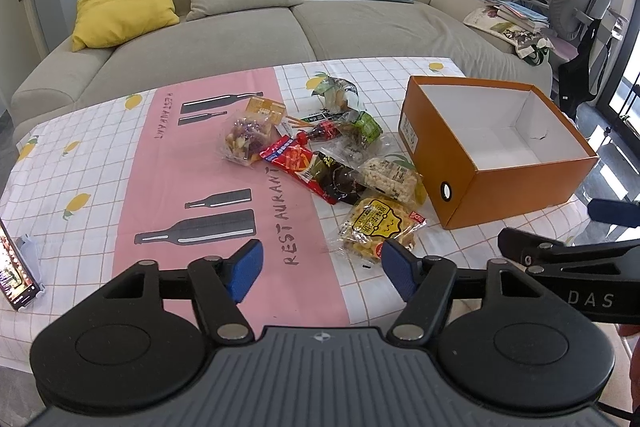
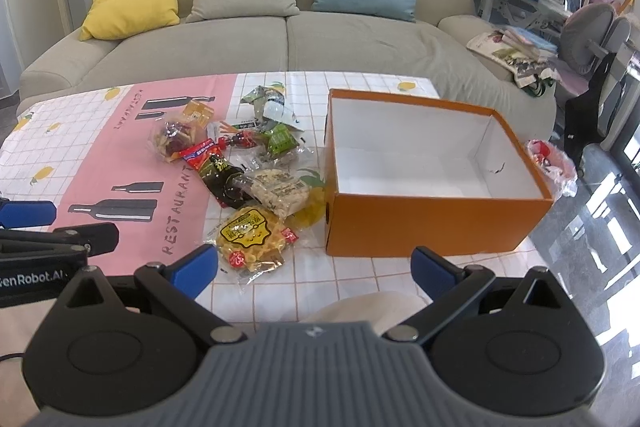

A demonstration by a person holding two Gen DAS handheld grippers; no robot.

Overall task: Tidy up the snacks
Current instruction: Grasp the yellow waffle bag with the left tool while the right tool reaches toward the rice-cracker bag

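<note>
"RESTAURANT" is being shown in dark letters on the pink tablecloth (image 1: 224,227). "DAS" is being read on the right gripper (image 1: 592,297), and "GenRobot.AI" on the left gripper (image 2: 32,277). The snack packets' (image 2: 250,233) print is being left unread, too small.

- Your table (image 1: 100,155) wears a lemon-check cloth with a pink panel
- On it: a snack pile (image 1: 320,163), an orange box (image 1: 516,187), a phone (image 1: 16,275) at the left edge
</note>
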